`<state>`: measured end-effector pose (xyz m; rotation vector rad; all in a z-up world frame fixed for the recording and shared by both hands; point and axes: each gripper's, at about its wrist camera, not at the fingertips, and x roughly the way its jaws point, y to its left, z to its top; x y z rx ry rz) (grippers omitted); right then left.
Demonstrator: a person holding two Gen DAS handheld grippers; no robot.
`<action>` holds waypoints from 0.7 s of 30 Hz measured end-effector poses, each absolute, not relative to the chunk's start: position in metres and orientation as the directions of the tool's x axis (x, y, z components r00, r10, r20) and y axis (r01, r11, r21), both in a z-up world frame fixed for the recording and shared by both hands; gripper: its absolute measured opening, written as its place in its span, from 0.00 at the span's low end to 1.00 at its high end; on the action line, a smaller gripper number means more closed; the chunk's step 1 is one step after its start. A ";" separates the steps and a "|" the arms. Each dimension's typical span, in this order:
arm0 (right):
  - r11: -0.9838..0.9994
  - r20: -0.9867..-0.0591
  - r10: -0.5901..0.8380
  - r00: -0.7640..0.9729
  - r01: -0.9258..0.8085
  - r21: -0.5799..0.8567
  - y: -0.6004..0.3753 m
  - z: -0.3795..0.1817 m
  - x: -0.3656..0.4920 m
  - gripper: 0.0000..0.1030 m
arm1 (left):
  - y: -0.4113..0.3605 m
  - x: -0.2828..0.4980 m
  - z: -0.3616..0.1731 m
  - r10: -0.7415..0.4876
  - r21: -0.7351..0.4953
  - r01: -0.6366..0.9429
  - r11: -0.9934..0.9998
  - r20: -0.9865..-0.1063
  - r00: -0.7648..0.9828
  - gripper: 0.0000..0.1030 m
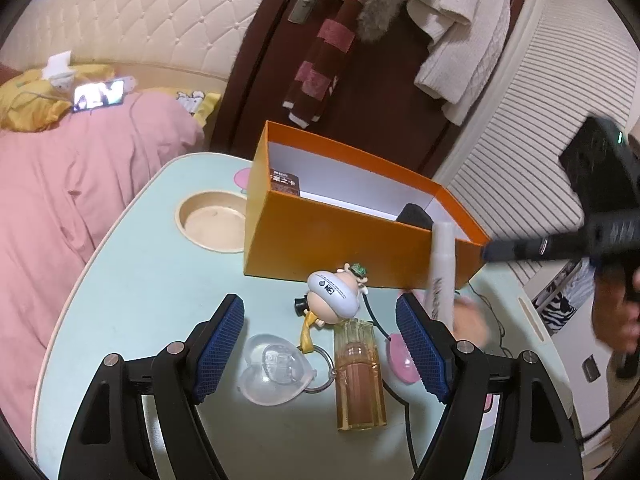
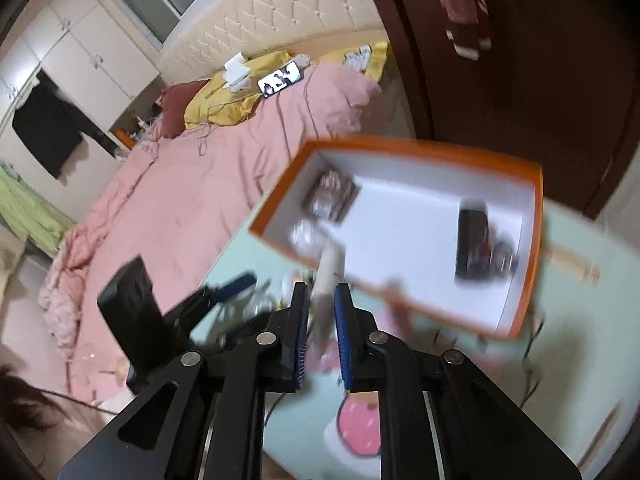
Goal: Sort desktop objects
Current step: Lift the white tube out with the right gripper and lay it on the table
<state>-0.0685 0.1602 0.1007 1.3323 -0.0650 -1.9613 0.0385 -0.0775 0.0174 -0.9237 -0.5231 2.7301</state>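
Right gripper (image 2: 320, 304), low in the frame, clenches a white tube (image 2: 329, 276) before the orange box (image 2: 534, 240); left gripper (image 1: 320, 344) gapes over the counter (image 1: 140, 280).

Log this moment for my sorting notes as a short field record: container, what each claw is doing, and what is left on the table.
container: orange box, open top, on the pale green table
in box: dark packet; black item
right claw: shut on white tube, beside the box's near corner
left claw: open, holding nothing
still on table: figure keychain, clear heart case, amber bottle lying flat
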 end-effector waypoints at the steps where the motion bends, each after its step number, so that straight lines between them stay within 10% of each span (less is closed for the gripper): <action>1: -0.723 -0.782 -0.600 -0.168 0.533 0.440 0.164 0.090 -0.064 0.13 | -0.077 0.039 0.018 0.304 -0.390 -0.085 -0.917 -0.544 -0.782 0.76; 21: -0.817 -0.631 -0.564 -0.532 0.471 0.333 0.204 0.047 -0.028 0.26 | -0.089 0.031 0.024 0.331 -0.456 -0.053 -0.889 -0.557 -0.761 0.76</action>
